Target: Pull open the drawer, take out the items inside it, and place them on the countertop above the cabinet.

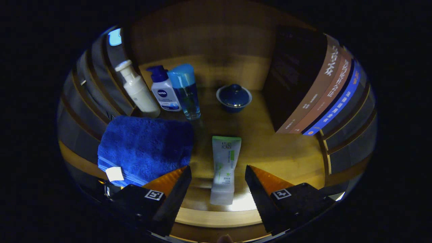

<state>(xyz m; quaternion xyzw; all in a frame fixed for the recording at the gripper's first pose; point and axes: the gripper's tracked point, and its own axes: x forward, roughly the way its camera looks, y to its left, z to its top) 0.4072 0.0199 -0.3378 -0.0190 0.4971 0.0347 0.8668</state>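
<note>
Our gripper (pixel 217 180) hangs wide open over the wooden worktop (pixel 287 158), its fingers on either side of a white tube with a green cap (pixel 224 168) that lies flat between them, neither finger touching it. We judge that a low or crooked approach could nudge the tube or catch the folded blue towel (pixel 145 150) beside one finger. Beyond the fingers stand a white pump bottle (pixel 138 89), a blue-capped lotion bottle (pixel 163 89), a clear blue bottle (pixel 187 92) and a lidded blue bowl (pixel 234 98), with upright books (pixel 324 98) to the other side.
</note>
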